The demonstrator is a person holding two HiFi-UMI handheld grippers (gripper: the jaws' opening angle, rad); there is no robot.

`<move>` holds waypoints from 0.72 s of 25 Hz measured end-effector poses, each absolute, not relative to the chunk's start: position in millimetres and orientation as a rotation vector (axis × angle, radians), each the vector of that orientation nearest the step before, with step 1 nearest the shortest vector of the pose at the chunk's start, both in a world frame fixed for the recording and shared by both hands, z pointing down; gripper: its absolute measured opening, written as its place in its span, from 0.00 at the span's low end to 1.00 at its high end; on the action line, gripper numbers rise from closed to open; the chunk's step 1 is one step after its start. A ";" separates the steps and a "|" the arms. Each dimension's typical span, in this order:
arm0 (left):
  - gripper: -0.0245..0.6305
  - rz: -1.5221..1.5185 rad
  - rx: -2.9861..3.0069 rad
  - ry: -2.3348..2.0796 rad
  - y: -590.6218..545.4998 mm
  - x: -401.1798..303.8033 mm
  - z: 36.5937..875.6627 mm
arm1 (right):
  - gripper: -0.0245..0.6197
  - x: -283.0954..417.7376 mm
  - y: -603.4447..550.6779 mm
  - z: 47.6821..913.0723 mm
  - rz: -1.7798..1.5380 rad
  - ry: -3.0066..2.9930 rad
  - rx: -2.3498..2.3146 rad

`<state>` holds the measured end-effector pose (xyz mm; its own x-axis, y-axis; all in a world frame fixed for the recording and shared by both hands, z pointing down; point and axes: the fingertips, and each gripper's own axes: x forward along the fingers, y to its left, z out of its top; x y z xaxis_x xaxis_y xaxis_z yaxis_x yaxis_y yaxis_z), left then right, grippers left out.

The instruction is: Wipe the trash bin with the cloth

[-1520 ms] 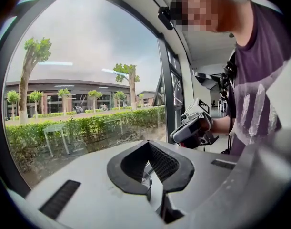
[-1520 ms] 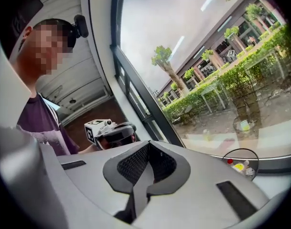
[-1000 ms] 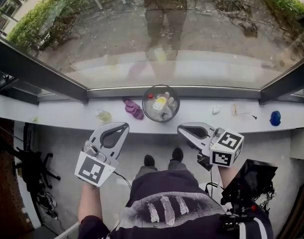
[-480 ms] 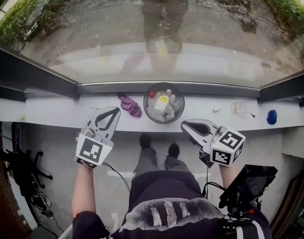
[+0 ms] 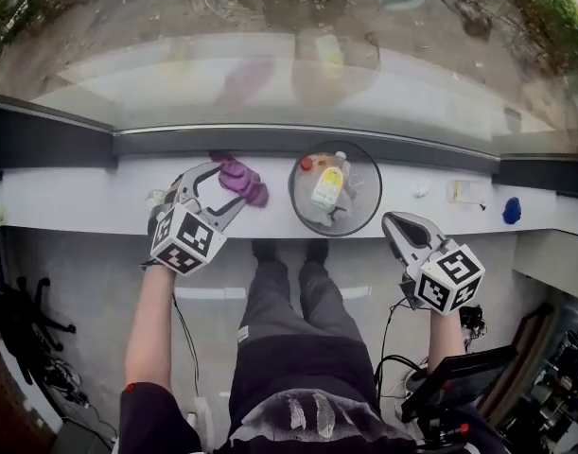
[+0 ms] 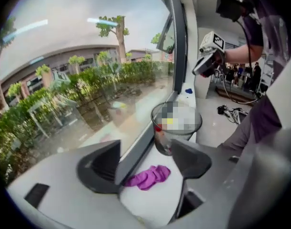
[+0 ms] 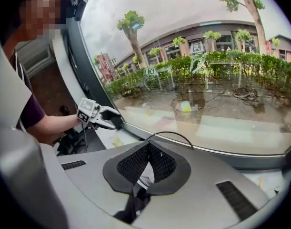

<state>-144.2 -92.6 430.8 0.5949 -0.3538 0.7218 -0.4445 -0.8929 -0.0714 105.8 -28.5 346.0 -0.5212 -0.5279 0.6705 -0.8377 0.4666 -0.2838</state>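
The left gripper [image 5: 218, 189] hangs over the white windowsill [image 5: 80, 197]. Its jaws are opening, and the purple cloth [image 5: 241, 178] lies on the sill between them, not clamped. The crumpled cloth's long axis runs from far left to near right, toward the trash bin [image 5: 291, 189], which stands upright just to its right. Further right, nearer than the sill, the right gripper [image 5: 395, 221] has its jaws together and empty.

A crumpled purple fabric cloth [image 5: 239, 178] on a white window ledge [image 5: 80, 201]; a round clear plastic trash bin [image 5: 292, 192], dark-rimmed, holding a yellow-labelled bottle [image 5: 328, 185]; a small blue lump [image 5: 512, 210].
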 end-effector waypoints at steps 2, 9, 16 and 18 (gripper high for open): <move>0.72 1.268 2.633 -0.578 -87.8 -143.3 478.1 | 0.04 112.0 -27.2 364.5 0.822 -2.169 1.125; 0.80 1.485 2.491 -0.426 -75.4 -135.5 614.1 | 0.04 140.9 -40.4 430.0 0.786 -2.074 1.146; 0.80 1.531 2.391 -0.422 -84.4 -123.5 711.0 | 0.04 187.2 -66.2 465.0 0.777 -2.041 1.300; 0.80 1.545 2.365 -0.415 -84.8 -121.6 732.6 | 0.04 193.8 -72.8 474.1 0.768 -2.033 1.325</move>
<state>-121.6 -84.8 732.6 0.3852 -0.0834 0.9191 -0.3889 -0.9178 0.0797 193.8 -72.8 474.1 -0.3320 -0.5901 0.7359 -0.9293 0.3386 -0.1477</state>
